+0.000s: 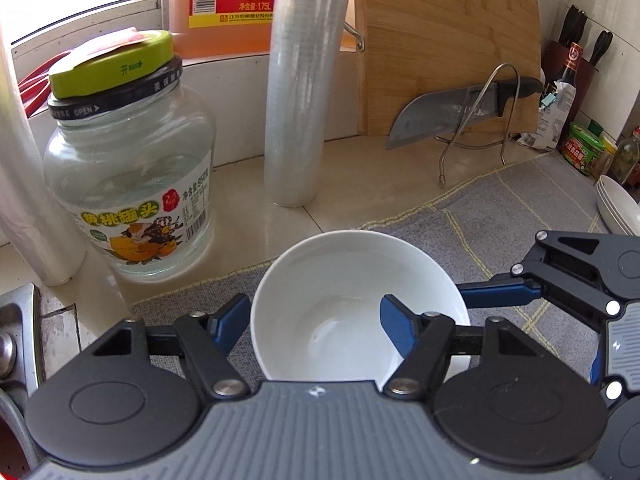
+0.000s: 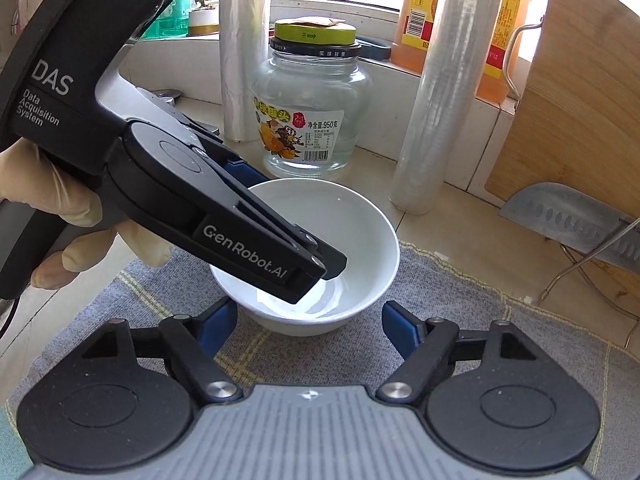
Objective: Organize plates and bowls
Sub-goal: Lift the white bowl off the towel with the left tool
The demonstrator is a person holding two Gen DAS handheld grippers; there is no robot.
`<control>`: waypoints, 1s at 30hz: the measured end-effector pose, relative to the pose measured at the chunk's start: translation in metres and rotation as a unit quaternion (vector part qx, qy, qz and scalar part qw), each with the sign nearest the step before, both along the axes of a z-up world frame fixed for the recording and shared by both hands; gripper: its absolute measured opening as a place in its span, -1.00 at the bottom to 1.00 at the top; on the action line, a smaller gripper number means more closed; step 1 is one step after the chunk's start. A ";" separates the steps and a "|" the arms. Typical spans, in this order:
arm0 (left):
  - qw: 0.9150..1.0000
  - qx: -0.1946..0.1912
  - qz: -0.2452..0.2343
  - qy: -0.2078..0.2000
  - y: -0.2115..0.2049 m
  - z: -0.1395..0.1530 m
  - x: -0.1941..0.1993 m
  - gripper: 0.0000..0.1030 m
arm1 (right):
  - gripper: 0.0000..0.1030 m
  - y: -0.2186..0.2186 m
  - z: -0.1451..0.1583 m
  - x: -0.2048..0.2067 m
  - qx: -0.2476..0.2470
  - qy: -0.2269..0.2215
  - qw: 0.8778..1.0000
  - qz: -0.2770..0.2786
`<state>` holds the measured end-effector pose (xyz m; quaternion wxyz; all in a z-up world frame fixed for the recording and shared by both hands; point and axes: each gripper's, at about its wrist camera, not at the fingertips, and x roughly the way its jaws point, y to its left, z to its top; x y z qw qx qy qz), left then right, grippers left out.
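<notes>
A white bowl [image 1: 340, 280] stands empty and upright on a grey mat [image 1: 500, 208]. My left gripper [image 1: 316, 316] straddles its left wall, one blue pad outside the rim and the other inside the bowl, with a gap still between them: open. In the right wrist view a gloved hand [image 2: 24, 184] holds that gripper, and its near finger [image 2: 256, 240] reaches down into the bowl [image 2: 352, 232]. My right gripper [image 2: 310, 316] is open, its fingertips flanking the bowl's near base. One of its fingers [image 1: 500, 294] meets the bowl's right rim. A stack of white plates [image 1: 616, 204] sits at the mat's far right.
A glass jar [image 1: 132, 168] with a green lid and an upright cling-film roll [image 1: 296, 120] stand just behind the bowl. A wooden cutting board [image 1: 444, 40] and a cleaver [image 1: 444, 116] lean in a wire rack. Bottles and jars crowd the right corner. A metal sink edge [image 1: 16, 340] lies at left.
</notes>
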<state>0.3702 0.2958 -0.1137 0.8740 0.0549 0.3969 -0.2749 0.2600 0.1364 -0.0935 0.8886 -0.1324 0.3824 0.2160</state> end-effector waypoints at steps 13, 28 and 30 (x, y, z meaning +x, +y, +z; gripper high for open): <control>1.000 -0.011 -0.011 0.000 -0.004 0.000 0.002 0.25 | 0.55 0.003 0.000 0.000 -0.002 -0.010 1.000 0.010; 1.000 -0.008 -0.019 0.000 -0.005 0.012 -0.016 0.25 | 0.55 -0.004 0.015 -0.011 0.001 0.008 1.000 0.023; 1.000 -0.010 -0.021 -0.003 -0.007 0.018 -0.023 0.25 | 0.55 -0.007 0.020 -0.015 0.000 0.010 1.000 0.026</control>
